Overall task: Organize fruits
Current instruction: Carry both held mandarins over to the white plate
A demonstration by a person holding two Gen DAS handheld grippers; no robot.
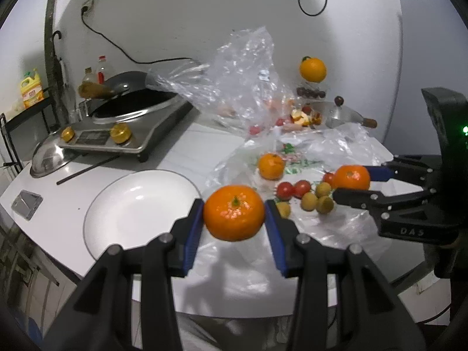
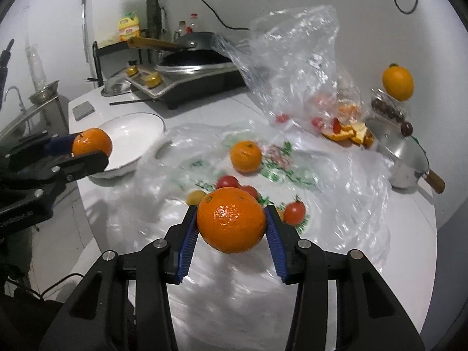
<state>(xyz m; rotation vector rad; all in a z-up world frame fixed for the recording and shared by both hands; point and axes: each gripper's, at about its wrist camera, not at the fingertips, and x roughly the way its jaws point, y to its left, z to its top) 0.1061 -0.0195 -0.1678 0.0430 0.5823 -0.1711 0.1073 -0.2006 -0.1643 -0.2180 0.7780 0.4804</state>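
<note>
left gripper [image 1: 234, 213] up close, both blue pads pressed to the sides of a tangerine [image 1: 233, 213], stem facing the camera, carried clear of the table, just past the right rim of the white plate [image 1: 122, 222]. the right wrist view shows that same tangerine at the plate's near edge, raised above it.

right gripper [image 2: 231, 222] has its jaws closed round a bigger orange [image 2: 231, 219], a small sticker on its top left, held above the crumpled clear plastic sheet [image 2: 336, 219] that covers this end of the white table [image 1: 58, 219].

just behind the held orange, on the plastic: cherry tomatoes [image 2: 294, 212], one to the right, two more peeking over the top, and a small yellowish fruit [image 2: 196, 197] to the left. in the left wrist view three of these pale round fruits sit beside two tomatoes.

a little further back, a loose tangerine [image 2: 245, 156] sits alone on the printed bag [image 2: 280, 163].

beyond that, a heap of orange peel [image 2: 348, 131] beside a steel saucepan [image 2: 403, 161], and a tall clear bag [image 2: 292, 58] standing up.

far right, an orange [image 2: 397, 80] perched on a small stand above dark round fruits.

far left, an induction cooker [image 1: 122, 125] with a dark wok [image 1: 128, 83] on top, a steel lid [image 1: 48, 159] beside it.
</note>
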